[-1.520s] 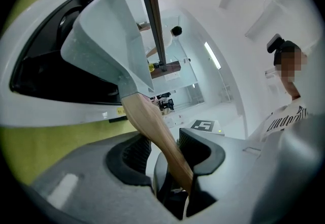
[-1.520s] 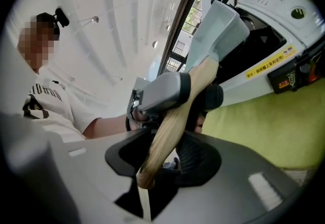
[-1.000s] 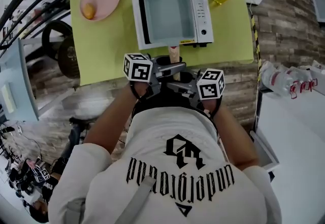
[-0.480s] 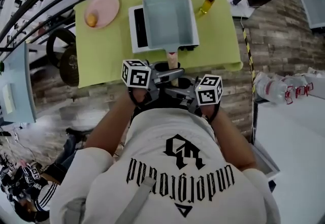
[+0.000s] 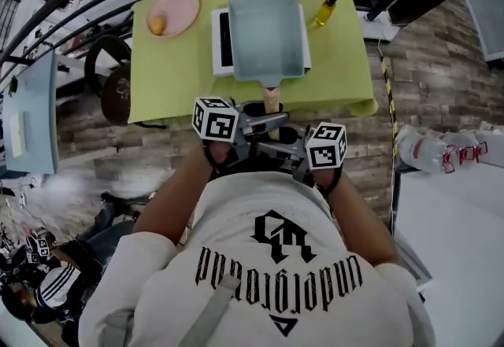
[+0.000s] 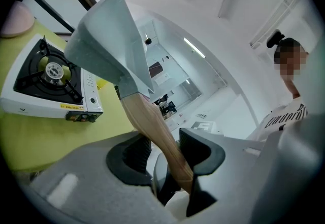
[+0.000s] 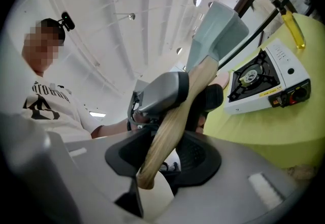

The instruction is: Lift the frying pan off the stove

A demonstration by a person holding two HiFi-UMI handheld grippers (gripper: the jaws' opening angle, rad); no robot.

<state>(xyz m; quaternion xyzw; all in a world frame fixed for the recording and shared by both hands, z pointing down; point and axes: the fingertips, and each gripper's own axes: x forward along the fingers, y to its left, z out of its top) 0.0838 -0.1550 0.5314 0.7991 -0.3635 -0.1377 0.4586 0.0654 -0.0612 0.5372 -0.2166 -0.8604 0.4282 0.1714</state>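
Note:
A rectangular grey-blue frying pan [image 5: 268, 31] with a wooden handle [image 5: 271, 97] hangs in the air above the white portable gas stove [image 5: 221, 42]. Both grippers grip that handle from opposite sides. My left gripper [image 5: 260, 123] is shut on the handle [image 6: 152, 126], with the pan [image 6: 109, 40] tilted up above the stove's burner [image 6: 48, 73]. My right gripper [image 5: 277, 138] is shut on the handle [image 7: 172, 121] lower down, near its end. In the right gripper view the pan [image 7: 216, 30] rises clear of the stove [image 7: 266, 81].
The stove stands on a yellow-green table [image 5: 165, 78]. A pink plate [image 5: 177, 7] with a small orange thing [image 5: 157, 24] sits at the back left. A bottle of yellow oil [image 5: 324, 9] stands to the right of the stove. A white counter [image 5: 449, 227] is at the right.
The pan has come up off the burner and now covers the stove's right side and control panel. Both grippers keep their hold on the handle.

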